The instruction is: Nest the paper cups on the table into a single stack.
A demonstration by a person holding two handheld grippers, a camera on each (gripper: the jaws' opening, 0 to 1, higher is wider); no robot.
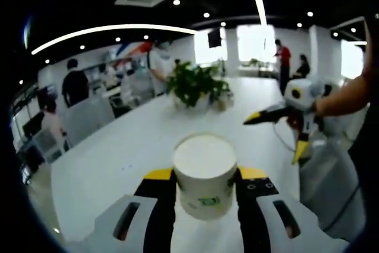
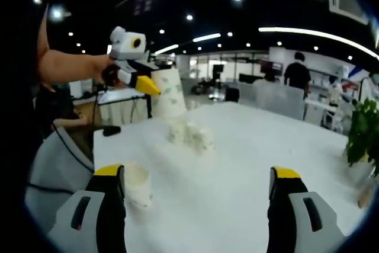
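Note:
My left gripper (image 1: 204,177) is shut on a white paper cup (image 1: 204,173) with a green mark, its open mouth facing up. The right gripper view shows that gripper (image 2: 142,81) holding this cup (image 2: 170,93) up above the table's far left end. Several more white cups (image 2: 190,134) lie in a loose cluster on the table below it. One upright cup (image 2: 137,186) stands just inside the left jaw of my right gripper (image 2: 198,175), which is wide open and grips nothing. From the left gripper view, the right gripper (image 1: 278,133) hangs open over the table's right side.
The long white table (image 2: 249,164) runs far ahead. A potted green plant (image 1: 195,84) stands at its middle and appears as leaves (image 2: 364,131) at the right edge. People and office chairs stand beyond the table. A cable (image 2: 71,146) trails off the left corner.

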